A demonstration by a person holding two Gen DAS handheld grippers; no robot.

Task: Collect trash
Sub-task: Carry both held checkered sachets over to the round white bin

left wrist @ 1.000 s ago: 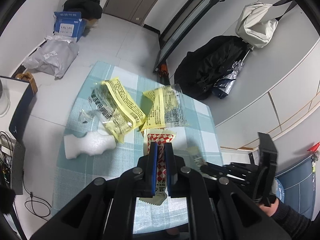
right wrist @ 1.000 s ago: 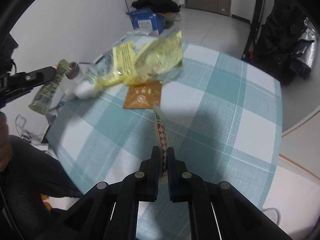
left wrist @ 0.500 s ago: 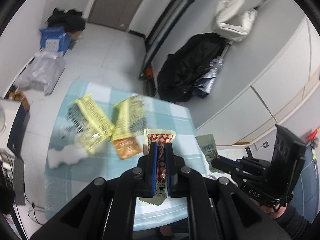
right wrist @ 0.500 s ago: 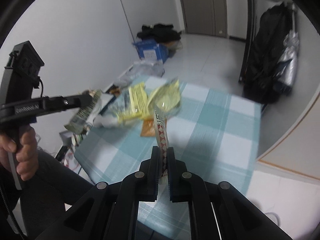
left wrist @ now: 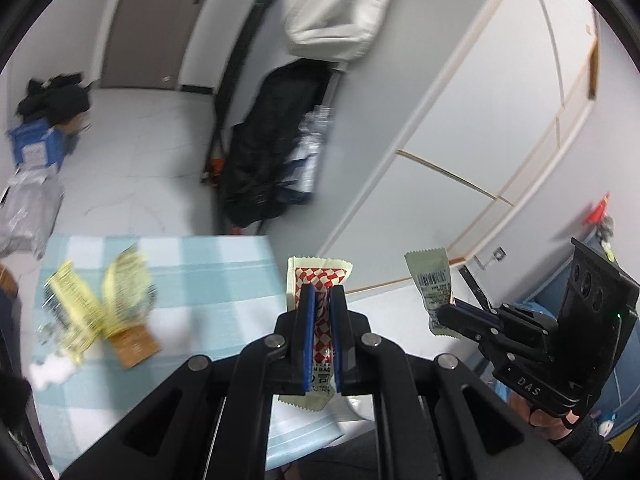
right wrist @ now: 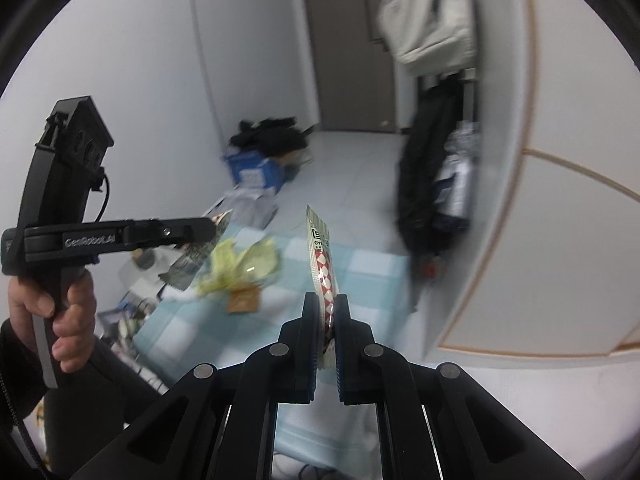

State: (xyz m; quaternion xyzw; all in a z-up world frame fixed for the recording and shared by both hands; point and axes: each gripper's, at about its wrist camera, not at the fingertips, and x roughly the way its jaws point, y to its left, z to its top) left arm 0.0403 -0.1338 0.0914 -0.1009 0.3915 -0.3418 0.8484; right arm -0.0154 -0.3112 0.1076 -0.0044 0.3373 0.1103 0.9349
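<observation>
Above the surface (left wrist: 224,272), I've lifted both hand-held grippers, left (left wrist: 320,320) and right (right wrist: 327,322), each clamped on 1 checked wrapper (left wrist: 320,280); the bin comes next.

It was a room in a home: a checked tablecloth (left wrist: 192,272) on a small table, white cupboards (left wrist: 500,120), a dark door (right wrist: 344,48), bags (right wrist: 428,12) hanging and clothes (right wrist: 272,136) on the floor.
</observation>
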